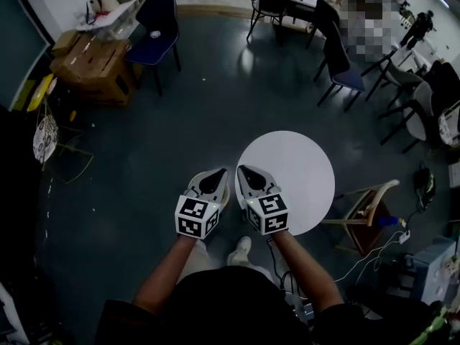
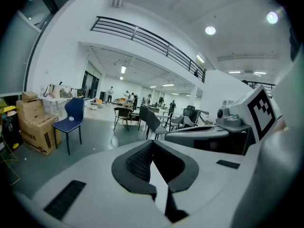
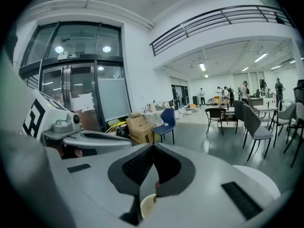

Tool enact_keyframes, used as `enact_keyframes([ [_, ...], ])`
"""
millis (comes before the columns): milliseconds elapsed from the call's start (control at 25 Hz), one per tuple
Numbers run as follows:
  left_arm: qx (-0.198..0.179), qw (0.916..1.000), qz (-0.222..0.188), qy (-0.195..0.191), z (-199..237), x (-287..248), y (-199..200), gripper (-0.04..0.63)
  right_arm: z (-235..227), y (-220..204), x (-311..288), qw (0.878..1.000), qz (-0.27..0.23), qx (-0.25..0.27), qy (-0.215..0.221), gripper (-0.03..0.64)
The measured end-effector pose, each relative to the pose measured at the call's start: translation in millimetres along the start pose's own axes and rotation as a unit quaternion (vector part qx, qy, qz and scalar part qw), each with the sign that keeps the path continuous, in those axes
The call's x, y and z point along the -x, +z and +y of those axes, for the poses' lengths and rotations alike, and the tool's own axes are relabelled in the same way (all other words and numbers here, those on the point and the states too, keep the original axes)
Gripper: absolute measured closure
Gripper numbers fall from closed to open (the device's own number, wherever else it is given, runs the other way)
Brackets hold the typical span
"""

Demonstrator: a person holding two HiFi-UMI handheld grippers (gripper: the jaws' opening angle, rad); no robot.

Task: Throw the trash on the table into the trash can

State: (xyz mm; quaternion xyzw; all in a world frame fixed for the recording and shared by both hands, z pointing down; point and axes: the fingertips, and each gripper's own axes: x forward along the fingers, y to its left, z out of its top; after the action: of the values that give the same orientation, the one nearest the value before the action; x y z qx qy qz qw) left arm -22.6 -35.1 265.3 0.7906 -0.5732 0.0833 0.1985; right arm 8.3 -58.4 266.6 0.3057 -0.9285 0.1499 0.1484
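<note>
the left gripper (image 1: 219, 175) and right gripper (image 1: 244, 171) hang clenched on nothing beside the round table (image 1: 305, 157), seemingly between pickups, so the next move calls for locating trash.

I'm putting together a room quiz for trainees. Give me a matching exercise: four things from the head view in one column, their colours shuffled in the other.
Things:
1. round table
2. chair beside the boxes
3. cardboard boxes
4. marker cube on the left gripper

Colours:
A. brown
B. black and white
C. white
D. dark blue

Pairs: 1-C, 2-D, 3-A, 4-B
</note>
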Motion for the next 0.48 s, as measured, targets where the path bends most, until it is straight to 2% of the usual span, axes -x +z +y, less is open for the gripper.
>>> enact_keyframes([
  [480, -0.032, 0.9980, -0.050, 0.022, -76, 3, 56, 0.588, -20, 56, 71, 0.997, -0.062, 0.030, 0.034, 0.597],
])
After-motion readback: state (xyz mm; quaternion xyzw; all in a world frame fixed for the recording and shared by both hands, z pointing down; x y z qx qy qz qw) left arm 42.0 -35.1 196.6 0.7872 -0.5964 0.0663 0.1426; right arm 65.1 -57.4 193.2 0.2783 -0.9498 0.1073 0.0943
